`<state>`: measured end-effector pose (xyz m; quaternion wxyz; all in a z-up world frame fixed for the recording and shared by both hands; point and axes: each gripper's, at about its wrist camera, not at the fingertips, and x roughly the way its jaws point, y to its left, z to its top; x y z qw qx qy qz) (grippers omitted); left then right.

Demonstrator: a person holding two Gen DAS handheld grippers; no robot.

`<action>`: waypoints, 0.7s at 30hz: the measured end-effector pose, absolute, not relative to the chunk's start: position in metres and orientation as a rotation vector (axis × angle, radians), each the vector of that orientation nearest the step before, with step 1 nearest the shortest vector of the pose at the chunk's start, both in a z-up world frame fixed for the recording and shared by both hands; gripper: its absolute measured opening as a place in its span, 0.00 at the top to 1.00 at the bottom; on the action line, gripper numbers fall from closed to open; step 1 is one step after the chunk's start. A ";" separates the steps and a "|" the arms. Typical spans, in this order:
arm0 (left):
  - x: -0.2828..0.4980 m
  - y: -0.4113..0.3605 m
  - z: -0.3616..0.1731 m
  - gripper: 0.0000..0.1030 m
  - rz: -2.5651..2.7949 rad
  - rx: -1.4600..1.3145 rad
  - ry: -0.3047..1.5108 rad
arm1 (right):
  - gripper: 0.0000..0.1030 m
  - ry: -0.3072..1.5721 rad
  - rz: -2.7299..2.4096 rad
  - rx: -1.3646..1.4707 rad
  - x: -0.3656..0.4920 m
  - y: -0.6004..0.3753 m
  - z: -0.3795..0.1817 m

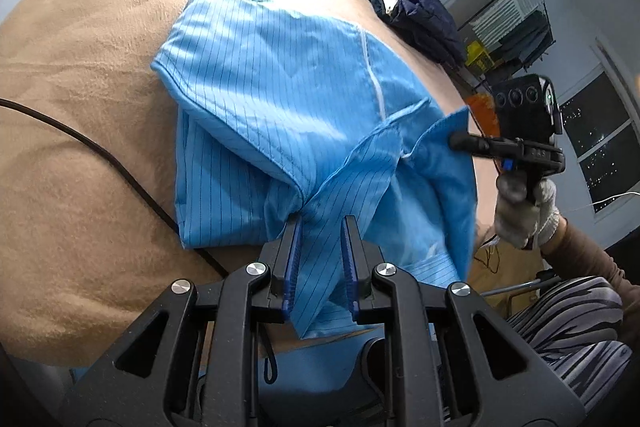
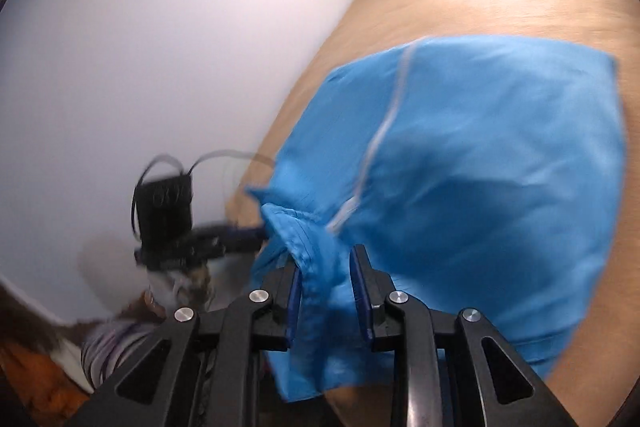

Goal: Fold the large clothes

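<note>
The blue striped garment [image 1: 280, 95] lies half-folded on the tan blanket [image 1: 80, 107]. The left claw [image 1: 320, 255] is clamped on a bunched corner of it. The right claw [image 2: 325, 283], in a blurred view, seems nearly closed around another fold at the near edge.

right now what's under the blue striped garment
The blue striped garment lies folded on a tan blanket. A black cable runs under its near edge. Anything else beneath is covered by cloth.
</note>
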<state>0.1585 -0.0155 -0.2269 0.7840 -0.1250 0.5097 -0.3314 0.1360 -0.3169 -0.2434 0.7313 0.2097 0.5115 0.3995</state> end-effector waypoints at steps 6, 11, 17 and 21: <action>0.155 -0.015 -0.221 0.83 -0.720 -0.262 1.087 | 0.76 1.101 0.626 0.007 0.120 -0.296 -0.234; 0.153 -0.019 -0.192 0.83 -0.778 -0.285 1.013 | 0.76 0.941 0.561 -0.077 0.100 -0.291 -0.206; 0.174 -0.052 -0.181 0.83 -0.828 -0.232 0.973 | 0.78 0.860 0.657 -0.092 0.089 -0.269 -0.192; 0.205 -0.064 -0.206 0.83 -0.739 -0.151 0.998 | 0.79 0.922 0.649 -0.084 0.097 -0.255 -0.208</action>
